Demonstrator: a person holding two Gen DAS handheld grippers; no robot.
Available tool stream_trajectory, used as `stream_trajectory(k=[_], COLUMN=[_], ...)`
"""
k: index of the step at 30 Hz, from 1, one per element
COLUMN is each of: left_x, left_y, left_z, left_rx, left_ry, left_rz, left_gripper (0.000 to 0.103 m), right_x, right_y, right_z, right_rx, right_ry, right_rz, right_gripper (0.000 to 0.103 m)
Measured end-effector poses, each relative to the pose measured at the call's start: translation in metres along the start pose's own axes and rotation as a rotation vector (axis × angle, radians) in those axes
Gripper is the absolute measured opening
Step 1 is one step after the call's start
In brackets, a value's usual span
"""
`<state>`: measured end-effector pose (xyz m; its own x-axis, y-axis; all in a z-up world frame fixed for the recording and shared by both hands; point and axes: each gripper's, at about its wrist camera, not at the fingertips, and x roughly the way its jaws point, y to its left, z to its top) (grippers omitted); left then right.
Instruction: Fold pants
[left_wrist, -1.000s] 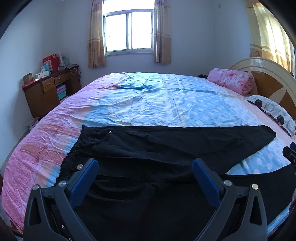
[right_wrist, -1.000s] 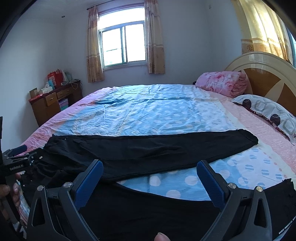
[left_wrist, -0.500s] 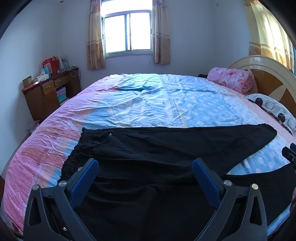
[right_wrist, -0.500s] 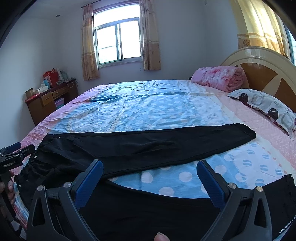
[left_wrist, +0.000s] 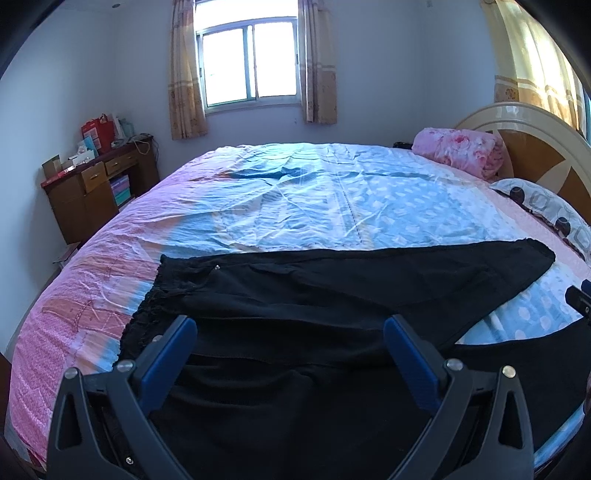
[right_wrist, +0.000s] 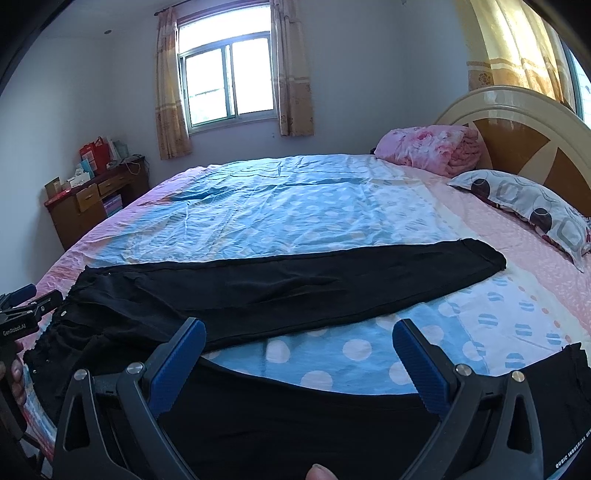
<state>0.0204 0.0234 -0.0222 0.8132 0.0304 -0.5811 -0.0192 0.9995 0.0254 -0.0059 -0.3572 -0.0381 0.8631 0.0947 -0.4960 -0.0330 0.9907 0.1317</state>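
pants (right_wrist: 280, 291): black, spread flat on the bed (right_wrist: 295, 206), waistband toward the left edge, two legs splayed in a v. far leg runs out to the right with its hem (right_wrist: 484, 254) near the pillow (right_wrist: 524, 206); near leg lies along the bed's front edge, its hem (right_wrist: 572, 365) at lower right. a wedge of polka-dot sheet shows between the legs.

left gripper (left_wrist: 288, 343): jaws spread wide, holding nothing, hovering over the seat and waistband (left_wrist: 155, 295) area. right gripper (right_wrist: 299, 343): jaws likewise apart and empty, over the near leg and the open wedge.

judgement: fold not yet started; likely first step is laying one leg onto the other lengthwise. to do it well: left takes the waistband at the near corner, right takes the near hem, pinching both cloth layers. lift both ends together, carry across, and match hem to hem and side seam to side seam. keep light tension between the grippers so the crotch doesn't bunch. risk: catching the sheet along with the thin fabric.

further out: rolled pink blanket (right_wrist: 428, 147), headboard (right_wrist: 517, 133), desk (right_wrist: 92, 206), window (right_wrist: 229, 81).
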Motion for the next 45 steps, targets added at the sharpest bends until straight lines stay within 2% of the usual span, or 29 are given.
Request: stream_trajectory(k=[14,20,23,27,29,33,35,39,43,45], left_x=[0.022,0.045,0.060,0.088,0.104,0.142,0.160,0.188,0.214,0.224], left_y=[-0.004,0.002,0.021,0.060,0.082,0.126,0.143,0.164,0.182,0.189], left_z=[0.004,0.008,0.017,0.035,0.042,0.055,0.058,0.058,0.053,0.050], left_rx=[0.025,0.074,0.118,0.134,0.116,0.056,0.026,-0.027,-0.069,-0.095], left_ry=[0.035,0.073,0.074,0.093,0.111,0.176,0.220,0.281,0.334,0.351], left_rz=[0.021,0.046,0.099,0.174,0.179,0.186,0.168,0.148,0.139,0.121], left_gripper=[0.103,0.103,0.103,0.103,0.103,0.103,0.103,0.103,0.103,0.103], right_x=[0.017,0.029,0.039,0.070,0.099,0.161,0.189,0.231,0.269,0.286], right_y=[-0.017,-0.040,-0.074,-0.139,-0.186,-0.259,-0.290,-0.325,-0.341,-0.345], right_z=[0.003,0.012,0.027,0.061,0.081,0.106,0.117,0.128,0.124,0.117], right_rx=[0.001,-0.004,0.037,0.053,0.096,0.153,0.184,0.239,0.206,0.206], right_ry=[0.027,0.067,0.104,0.145,0.179,0.271,0.286,0.340,0.432,0.474], right_rz=[-0.027,-0.023,-0.009,-0.079,-0.158,-0.218,-0.254,-0.255,-0.287,-0.269], right_gripper=[0.102,0.102,0.102,0.102,0.102,0.102,0.102,0.102,0.102,0.100])
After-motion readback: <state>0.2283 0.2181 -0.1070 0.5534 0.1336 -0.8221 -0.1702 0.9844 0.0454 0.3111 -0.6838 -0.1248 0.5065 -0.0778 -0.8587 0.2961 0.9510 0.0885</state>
